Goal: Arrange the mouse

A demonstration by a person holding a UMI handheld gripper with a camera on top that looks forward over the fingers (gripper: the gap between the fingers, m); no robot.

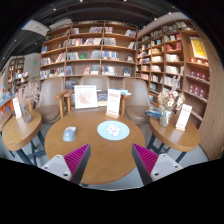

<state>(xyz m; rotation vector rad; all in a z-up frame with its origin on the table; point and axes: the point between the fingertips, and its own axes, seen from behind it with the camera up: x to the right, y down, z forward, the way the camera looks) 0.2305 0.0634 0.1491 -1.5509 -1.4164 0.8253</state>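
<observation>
A round wooden table (100,150) carries a mouse (69,133) — beside a round blue mat (113,130).

One view only: my camera rides the gripper (112,160), raised above a round wooden table (100,155), facing level toward distant bookshelves (90,55).

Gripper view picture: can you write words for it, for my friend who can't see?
A gripper with open pink-padded fingers hovers over a round wooden table in a library. A small grey mouse lies beside a round blue mat, both beyond the fingers. Bookshelves line the walls behind.
</observation>
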